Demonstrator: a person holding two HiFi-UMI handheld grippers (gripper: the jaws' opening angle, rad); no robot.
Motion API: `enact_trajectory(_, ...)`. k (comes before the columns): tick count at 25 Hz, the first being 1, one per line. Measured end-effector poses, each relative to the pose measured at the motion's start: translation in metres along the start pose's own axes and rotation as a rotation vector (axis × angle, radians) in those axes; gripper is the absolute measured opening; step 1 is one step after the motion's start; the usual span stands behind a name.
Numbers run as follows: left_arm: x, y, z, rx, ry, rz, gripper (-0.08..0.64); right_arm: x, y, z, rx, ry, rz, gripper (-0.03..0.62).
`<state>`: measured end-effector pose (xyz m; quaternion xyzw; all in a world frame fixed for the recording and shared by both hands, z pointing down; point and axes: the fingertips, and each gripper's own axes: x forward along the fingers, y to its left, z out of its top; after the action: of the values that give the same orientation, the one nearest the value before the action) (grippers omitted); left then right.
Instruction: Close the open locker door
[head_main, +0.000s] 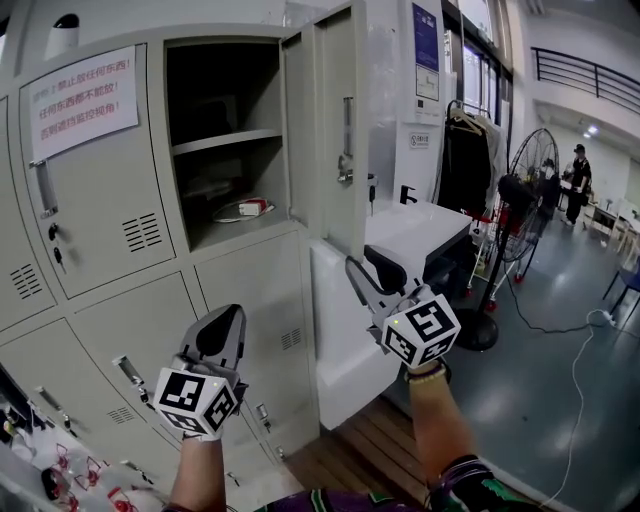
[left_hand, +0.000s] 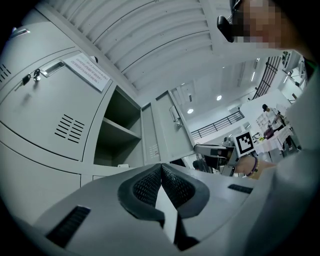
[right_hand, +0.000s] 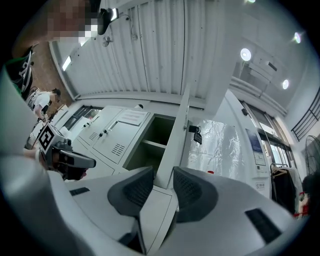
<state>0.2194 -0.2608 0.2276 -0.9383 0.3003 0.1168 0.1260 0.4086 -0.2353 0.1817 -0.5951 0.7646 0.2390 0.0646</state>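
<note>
The grey locker door (head_main: 325, 130) stands open at the top right of the locker bank, swung out from its compartment (head_main: 220, 140). My right gripper (head_main: 362, 265) reaches up to the door's lower outer corner. In the right gripper view the door's bottom edge (right_hand: 172, 150) sits between the pads of my right gripper (right_hand: 162, 172) and fills the gap. My left gripper (head_main: 222, 325) hangs lower left in front of the closed lower lockers, shut and empty. The left gripper view shows my left gripper (left_hand: 161, 167) with pads pressed together and the open door (left_hand: 167, 135) beyond.
A small white and red item (head_main: 250, 208) lies on the compartment's lower shelf. A white cabinet (head_main: 400, 240) stands right of the lockers, close behind the door. Further right are a coat rack (head_main: 465, 160), a floor fan (head_main: 525, 190), a floor cable and a distant person (head_main: 578, 180).
</note>
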Motion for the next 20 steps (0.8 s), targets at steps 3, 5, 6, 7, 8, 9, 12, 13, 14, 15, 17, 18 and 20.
enact_trajectory(3, -0.006, 0.003, 0.001, 0.003, 0.005, 0.014, 0.021, 0.002, 0.009, 0.003, -0.001, -0.007, 0.019, 0.115)
enact_trajectory(5, -0.010, 0.005, 0.002, -0.002, 0.005, 0.021, 0.021, 0.003, 0.015, 0.005, -0.006, -0.017, 0.030, 0.117)
enact_trajectory(6, -0.012, 0.007, 0.002, -0.009, 0.002, 0.024, 0.021, 0.005, 0.018, 0.005, -0.007, -0.024, 0.036, 0.118)
enact_trajectory(7, -0.014, 0.008, 0.003, -0.014, 0.001, 0.027, 0.021, 0.007, 0.021, 0.006, -0.008, -0.031, 0.043, 0.120)
enact_trajectory(8, -0.016, 0.010, 0.003, -0.017, 0.001, 0.030, 0.021, 0.008, 0.025, 0.007, -0.009, -0.035, 0.050, 0.121)
enact_trajectory(9, -0.019, 0.012, 0.003, -0.017, 0.002, 0.033, 0.021, 0.010, 0.028, 0.007, -0.011, -0.038, 0.059, 0.124)
enact_trajectory(12, -0.026, 0.017, 0.002, -0.015, 0.005, 0.045, 0.021, 0.016, 0.038, 0.008, -0.012, -0.046, 0.079, 0.134)
enact_trajectory(13, -0.029, 0.020, 0.002, -0.014, 0.006, 0.049, 0.021, 0.018, 0.042, 0.008, -0.011, -0.052, 0.083, 0.137)
enact_trajectory(14, -0.032, 0.022, 0.001, -0.013, 0.009, 0.054, 0.021, 0.019, 0.045, 0.009, -0.010, -0.059, 0.087, 0.140)
enact_trajectory(15, -0.035, 0.025, 0.001, -0.010, 0.013, 0.058, 0.021, 0.021, 0.049, 0.010, -0.012, -0.068, 0.091, 0.143)
enact_trajectory(17, -0.042, 0.033, 0.001, -0.004, 0.022, 0.069, 0.021, 0.026, 0.058, 0.011, -0.022, -0.085, 0.103, 0.149)
enact_trajectory(18, -0.045, 0.038, 0.001, -0.002, 0.024, 0.076, 0.021, 0.029, 0.063, 0.011, -0.027, -0.092, 0.108, 0.152)
enact_trajectory(20, -0.051, 0.048, 0.002, -0.008, 0.023, 0.089, 0.021, 0.035, 0.071, 0.012, -0.040, -0.094, 0.110, 0.155)
